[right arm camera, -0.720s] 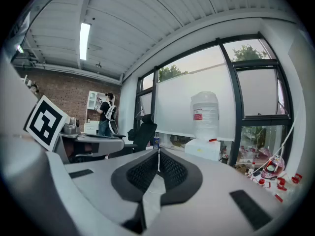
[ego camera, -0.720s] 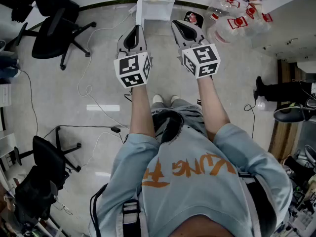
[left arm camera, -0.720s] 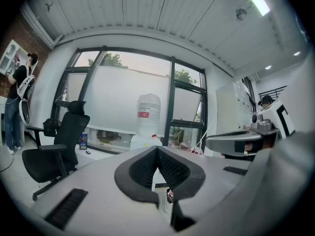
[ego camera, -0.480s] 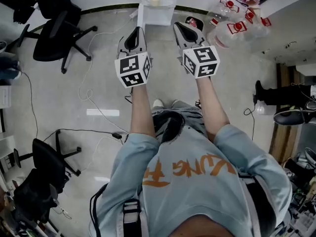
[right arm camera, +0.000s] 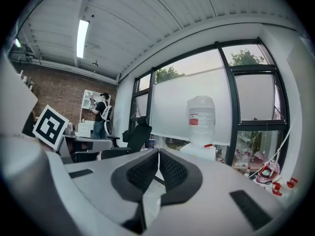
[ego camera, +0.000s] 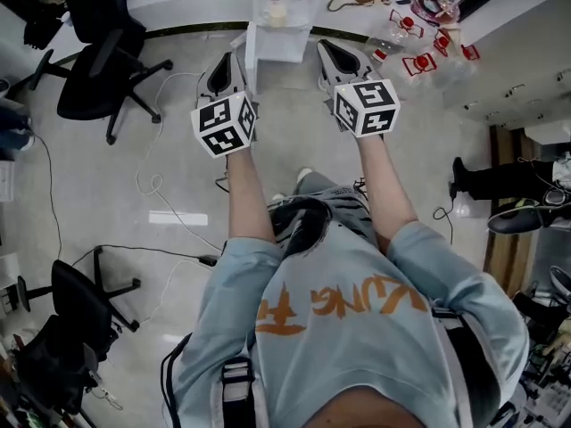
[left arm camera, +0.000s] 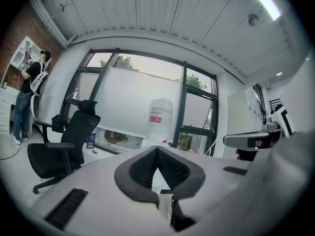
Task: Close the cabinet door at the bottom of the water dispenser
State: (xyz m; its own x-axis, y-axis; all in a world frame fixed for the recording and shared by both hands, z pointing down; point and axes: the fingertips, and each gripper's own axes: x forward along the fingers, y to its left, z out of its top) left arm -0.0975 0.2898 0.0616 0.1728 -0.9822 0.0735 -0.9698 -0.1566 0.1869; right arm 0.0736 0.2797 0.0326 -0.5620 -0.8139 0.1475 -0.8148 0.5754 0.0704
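From the head view, both arms reach straight ahead over the pale floor, and the white water dispenser point(ego camera: 284, 27) sits at the top centre, right in front of them. A narrow white panel, apparently the cabinet door point(ego camera: 251, 50), juts from its left front corner toward the person, so it is not shut. The left gripper point(ego camera: 225, 65) is just to the left of that panel. The right gripper point(ego camera: 330, 52) is off the dispenser's right front corner, and whether either one touches it can't be told from up here. A black office chair point(ego camera: 98, 56) stands well to the left, cables point(ego camera: 156, 163) trail across the floor, and red-capped empty bottles point(ego camera: 415, 43) lie to the right. Over to the left gripper view: the jaws meet at their tips with nothing between them, the gripper held level. The big water bottle point(left arm camera: 160, 118) rises dead ahead against the window point(left arm camera: 130, 102), and the cabinet below it is hidden behind the jaws. Now the right gripper view: its jaws are pressed together too and hold nothing, the same bottle stands just right of centre, and the left gripper's marker cube point(right arm camera: 50, 127) shows at the left edge.
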